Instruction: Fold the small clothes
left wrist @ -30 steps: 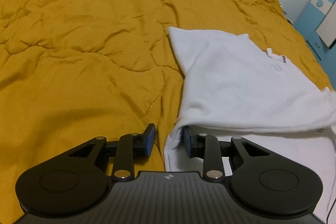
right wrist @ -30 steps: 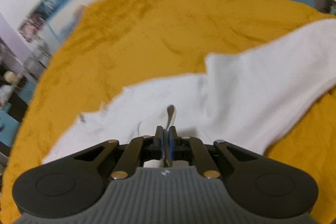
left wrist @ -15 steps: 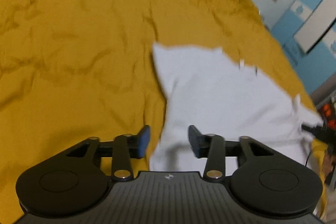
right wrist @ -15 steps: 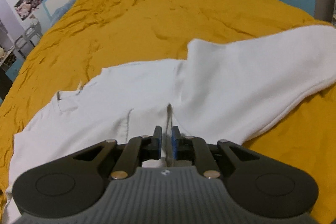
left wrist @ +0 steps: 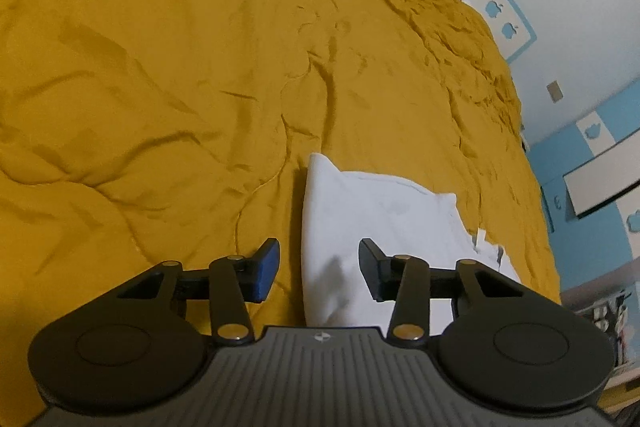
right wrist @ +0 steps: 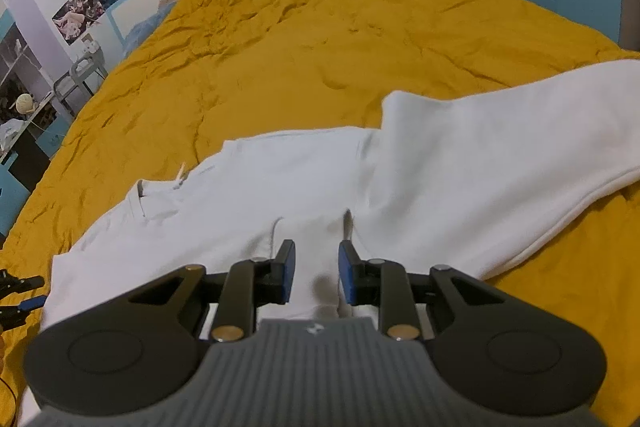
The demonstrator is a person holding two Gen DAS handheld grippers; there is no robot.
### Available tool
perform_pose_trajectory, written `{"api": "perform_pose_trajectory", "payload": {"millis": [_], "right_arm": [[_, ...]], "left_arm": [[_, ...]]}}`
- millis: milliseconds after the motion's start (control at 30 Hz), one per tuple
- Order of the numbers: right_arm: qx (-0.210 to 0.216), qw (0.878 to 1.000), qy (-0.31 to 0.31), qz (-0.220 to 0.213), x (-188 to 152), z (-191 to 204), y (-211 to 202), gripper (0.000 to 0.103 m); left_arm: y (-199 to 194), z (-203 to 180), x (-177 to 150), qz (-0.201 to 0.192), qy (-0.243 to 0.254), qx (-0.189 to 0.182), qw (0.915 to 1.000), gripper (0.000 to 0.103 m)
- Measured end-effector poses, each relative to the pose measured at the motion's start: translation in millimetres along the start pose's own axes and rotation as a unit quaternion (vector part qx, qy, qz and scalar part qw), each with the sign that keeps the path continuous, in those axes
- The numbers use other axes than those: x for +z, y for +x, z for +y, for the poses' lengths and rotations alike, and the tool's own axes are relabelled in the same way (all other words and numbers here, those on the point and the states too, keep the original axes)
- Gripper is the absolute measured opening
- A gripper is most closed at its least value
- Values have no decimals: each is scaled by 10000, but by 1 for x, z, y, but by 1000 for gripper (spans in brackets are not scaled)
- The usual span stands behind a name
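1. The wrinkled mustard-yellow quilted bedspread [right wrist: 304,39] fills both of my views, and it is the surface I am working on.
2. The small white soft-knit garment [right wrist: 460,163] lies spread on it, one portion already laid over the rest, so a doubled edge runs along the right side of my right wrist view. In my left wrist view the same cloth shows as a folded corner [left wrist: 360,203] pointing away from me.
3. I judge I am between folds: one fold is down, both tools have let go, and the next move calls for picking a fresh edge or corner to carry across the body of the garment.
4. My left gripper [left wrist: 319,273] is spread wide and grips nothing. The folded edge of the cloth runs up between its fingers [left wrist: 264,269], but I cannot tell if they touch it.
5. My right gripper [right wrist: 317,273] is parted by a narrower gap and also holds nothing. White fabric lies beneath and between its fingers [right wrist: 286,271], with a small crease just ahead.
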State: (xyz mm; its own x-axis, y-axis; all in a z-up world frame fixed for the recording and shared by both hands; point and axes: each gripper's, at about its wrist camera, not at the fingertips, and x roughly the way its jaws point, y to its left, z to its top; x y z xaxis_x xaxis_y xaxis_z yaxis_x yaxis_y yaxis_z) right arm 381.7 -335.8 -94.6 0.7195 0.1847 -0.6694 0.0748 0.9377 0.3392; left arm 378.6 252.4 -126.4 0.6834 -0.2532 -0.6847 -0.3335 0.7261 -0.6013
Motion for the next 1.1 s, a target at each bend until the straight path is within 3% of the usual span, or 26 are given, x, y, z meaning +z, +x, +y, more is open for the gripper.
{"api": "perform_pose_trajectory", "payload": {"millis": [100,133,233,267,433,533,600,733,833,967,1100], "right_arm": [[-15,10000,17,95,-1,-2,12,20],[-26,9999,38,134,-2,-2,16,20],[-32,9998,19,202,-8,1,25,0],[-32,9999,-20,137,-10,2,23,0],[81,9992,-135,-360,-5,5,-10,0],[138,9988,54,-460,1,-3,-25,0],[-45,9994,22,-337,1,-6,-22,0],[-273,9993,102,254,-7,-12,1,2],[-228,9995,171,129,-9,-14,-6,8],[-47,9991,417,76,-10,-18,-15,20],[147,9965,808,150,-13,-23,-10,24]], "left_arm": [[2,7,-1,-42,-133,-48,9999,44],[5,8,-1,-41,-172,-58,9998,38],[7,6,0,-54,-140,-146,9998,11],[5,4,1,-91,-74,-181,9998,8],[-13,-9,7,-397,264,-116,9988,4],[-8,-23,10,-347,785,280,9959,4],[0,-31,7,-273,1044,466,9931,4],[1,-33,4,-225,1063,841,9905,14],[-15,-25,1,-120,926,775,9926,23],[-39,-17,-9,206,828,462,9953,51],[-53,-11,-26,531,645,182,9963,56]]}}
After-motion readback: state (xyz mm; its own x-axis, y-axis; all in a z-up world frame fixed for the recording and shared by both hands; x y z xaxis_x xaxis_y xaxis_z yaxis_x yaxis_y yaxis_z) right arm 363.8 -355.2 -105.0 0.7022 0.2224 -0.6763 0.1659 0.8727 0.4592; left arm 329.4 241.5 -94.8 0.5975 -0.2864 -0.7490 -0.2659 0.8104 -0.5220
